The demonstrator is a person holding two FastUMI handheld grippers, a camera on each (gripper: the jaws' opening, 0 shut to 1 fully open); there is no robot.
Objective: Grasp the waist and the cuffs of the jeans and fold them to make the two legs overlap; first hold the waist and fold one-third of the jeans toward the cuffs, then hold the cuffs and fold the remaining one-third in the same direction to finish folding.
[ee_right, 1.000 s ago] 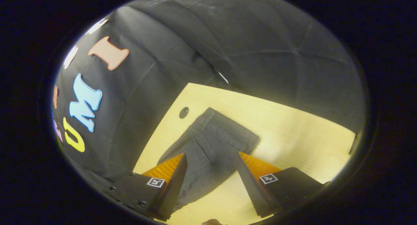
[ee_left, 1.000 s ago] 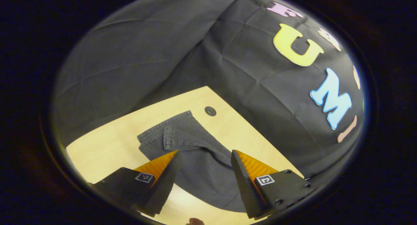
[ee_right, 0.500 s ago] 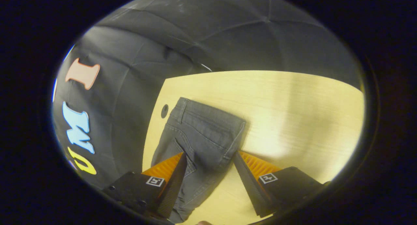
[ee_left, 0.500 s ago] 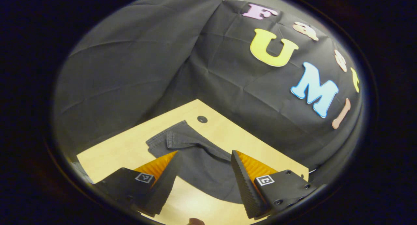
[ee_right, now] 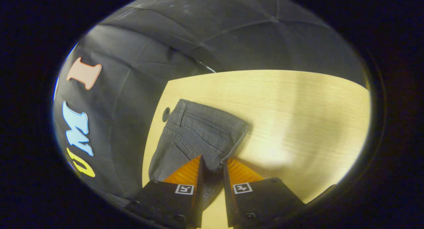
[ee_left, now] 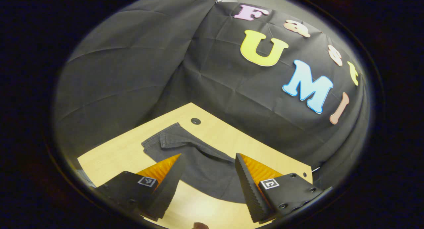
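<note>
Item: dark jeans [ee_right: 198,136], lying flat on the pale wooden worktop [ee_right: 298,116]; waistband [ee_right: 212,113] toward its far edge, cuffs [ee_left: 165,139] at the other end, one leg partly over the other.
Right gripper [ee_right: 213,166]: jaws narrowed on a waist corner; firm grip likely, not certain.
Left gripper [ee_left: 208,176]: jaws spread, holding nothing, hovering above the legs.
Step, as judged: securing the waist for a fold. Next: a sure pinch on the fabric before lifting.

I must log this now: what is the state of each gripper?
Left gripper: open, holding nothing, above the jeans.
Right gripper: closed on the jeans' waist corner.
</note>
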